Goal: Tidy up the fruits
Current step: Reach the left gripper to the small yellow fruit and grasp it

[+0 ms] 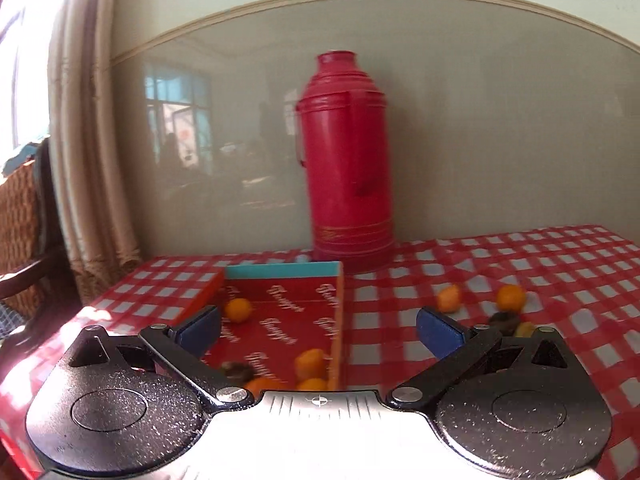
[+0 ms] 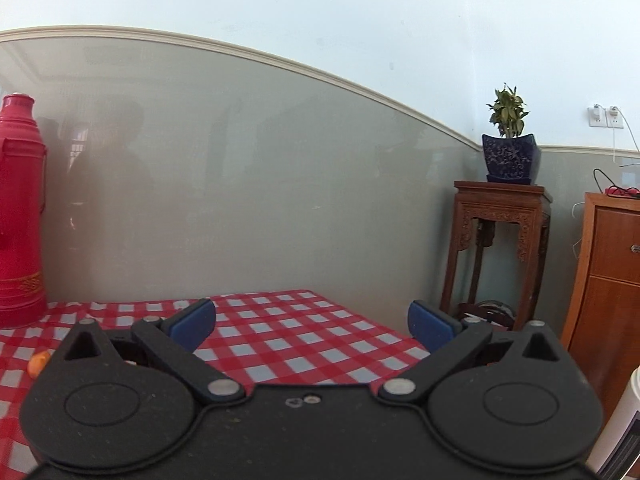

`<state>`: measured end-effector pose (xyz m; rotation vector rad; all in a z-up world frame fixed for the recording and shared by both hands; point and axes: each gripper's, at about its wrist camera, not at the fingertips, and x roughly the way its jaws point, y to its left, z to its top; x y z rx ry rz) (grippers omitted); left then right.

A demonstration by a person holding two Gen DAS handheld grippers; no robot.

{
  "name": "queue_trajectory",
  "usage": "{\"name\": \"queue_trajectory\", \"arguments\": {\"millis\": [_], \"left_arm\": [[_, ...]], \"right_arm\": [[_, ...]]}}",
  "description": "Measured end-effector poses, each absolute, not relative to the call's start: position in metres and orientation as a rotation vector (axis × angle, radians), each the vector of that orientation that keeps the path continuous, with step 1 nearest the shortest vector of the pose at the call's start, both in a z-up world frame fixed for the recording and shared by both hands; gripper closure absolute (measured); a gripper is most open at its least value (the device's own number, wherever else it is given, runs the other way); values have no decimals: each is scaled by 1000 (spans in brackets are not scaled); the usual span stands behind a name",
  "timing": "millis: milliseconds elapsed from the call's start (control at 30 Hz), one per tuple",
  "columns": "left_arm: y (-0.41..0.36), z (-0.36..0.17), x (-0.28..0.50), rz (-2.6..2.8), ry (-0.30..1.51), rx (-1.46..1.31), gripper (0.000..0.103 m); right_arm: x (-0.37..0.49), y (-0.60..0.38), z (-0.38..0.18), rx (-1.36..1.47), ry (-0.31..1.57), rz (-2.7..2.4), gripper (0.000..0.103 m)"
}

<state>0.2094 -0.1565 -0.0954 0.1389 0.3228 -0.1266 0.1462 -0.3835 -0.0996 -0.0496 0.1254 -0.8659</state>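
Note:
A shallow red box (image 1: 288,300) with a teal far wall lies on the checked tablecloth. Inside it are several small orange fruits (image 1: 238,309) and a dark fruit (image 1: 237,370). More orange fruits (image 1: 511,297) and a dark one (image 1: 505,320) lie loose on the cloth to the right. My left gripper (image 1: 318,330) is open and empty, just above the box's near right part. My right gripper (image 2: 312,322) is open and empty over bare cloth, with one orange fruit (image 2: 39,361) at its left.
A tall red thermos (image 1: 346,160) stands behind the box against the grey wall; it also shows in the right wrist view (image 2: 18,216). A wicker chair (image 1: 20,224) is left of the table. A wooden plant stand (image 2: 500,248) and cabinet (image 2: 608,304) stand past the table's right edge.

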Motion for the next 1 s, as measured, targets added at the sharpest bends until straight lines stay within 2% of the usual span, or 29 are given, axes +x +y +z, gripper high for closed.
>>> {"name": "queue_trajectory", "arguments": {"millis": [233, 267, 300, 533, 600, 767, 833, 900, 1000], "left_arm": [[-266, -121, 220, -202, 398, 158, 2], [-278, -126, 221, -203, 410, 160, 10], [-290, -131, 224, -199, 429, 162, 24], [-326, -156, 247, -134, 550, 99, 38], [-333, -159, 254, -126, 568, 102, 50], [-347, -159, 268, -127, 592, 107, 54], [-355, -160, 271, -141, 599, 108, 63], [-357, -161, 274, -158, 612, 99, 79], [-355, -165, 273, -164, 616, 94, 79]], "right_arm": [[115, -413, -98, -22, 120, -897, 6], [111, -417, -97, -13, 118, -900, 6], [107, -421, -97, -1, 116, -897, 6], [86, -434, -94, 18, 82, -873, 6], [83, -435, -95, 3, 78, -865, 6], [77, -436, -95, 5, 73, -839, 6], [76, -438, -95, 8, 68, -831, 6], [76, -438, -95, 7, 72, -827, 6], [77, -441, -95, 13, 81, -824, 6]]}}
